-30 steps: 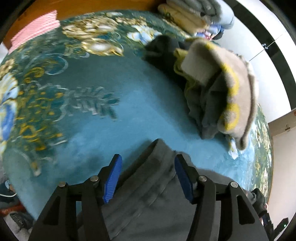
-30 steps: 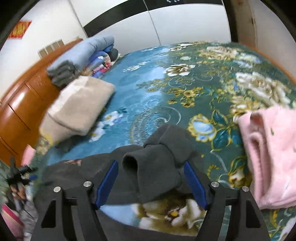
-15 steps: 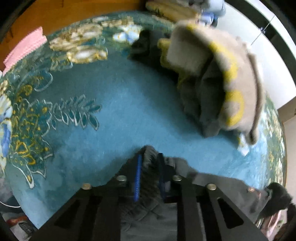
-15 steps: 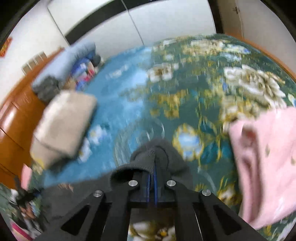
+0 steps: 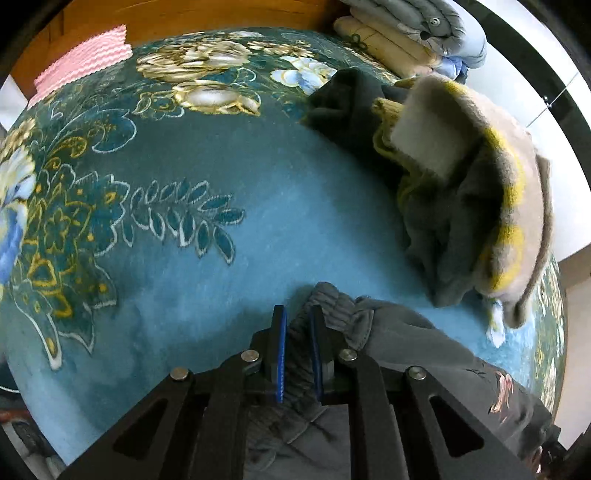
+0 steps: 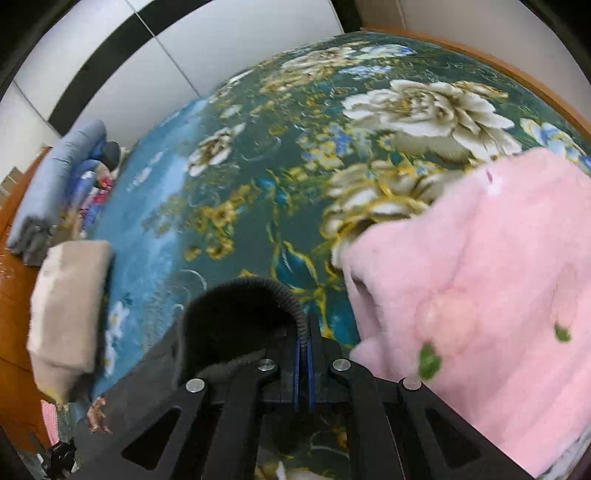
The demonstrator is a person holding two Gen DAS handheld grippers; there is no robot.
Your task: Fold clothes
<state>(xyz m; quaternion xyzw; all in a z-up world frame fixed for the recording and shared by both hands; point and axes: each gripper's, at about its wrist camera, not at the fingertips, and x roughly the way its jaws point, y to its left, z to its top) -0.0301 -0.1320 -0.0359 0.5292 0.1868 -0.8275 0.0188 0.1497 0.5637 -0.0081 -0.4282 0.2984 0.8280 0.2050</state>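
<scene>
Each gripper, left [image 5: 296, 325] and right [image 6: 303, 334], pinches a ribbed edge of the soft, limp dark grey sweatshirt [image 5: 406, 343]; those hems look like secure holds.

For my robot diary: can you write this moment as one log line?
step: fold | left gripper: shut on grey garment | right gripper: shut on grey garment

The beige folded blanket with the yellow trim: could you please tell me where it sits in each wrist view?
Left wrist view: the beige blanket fills the upper right, draped over dark clothes.
Right wrist view: it lies at the left edge, blurred.
Shared landmark: the grey-blue bedding stack, just beyond the blanket in both.
</scene>
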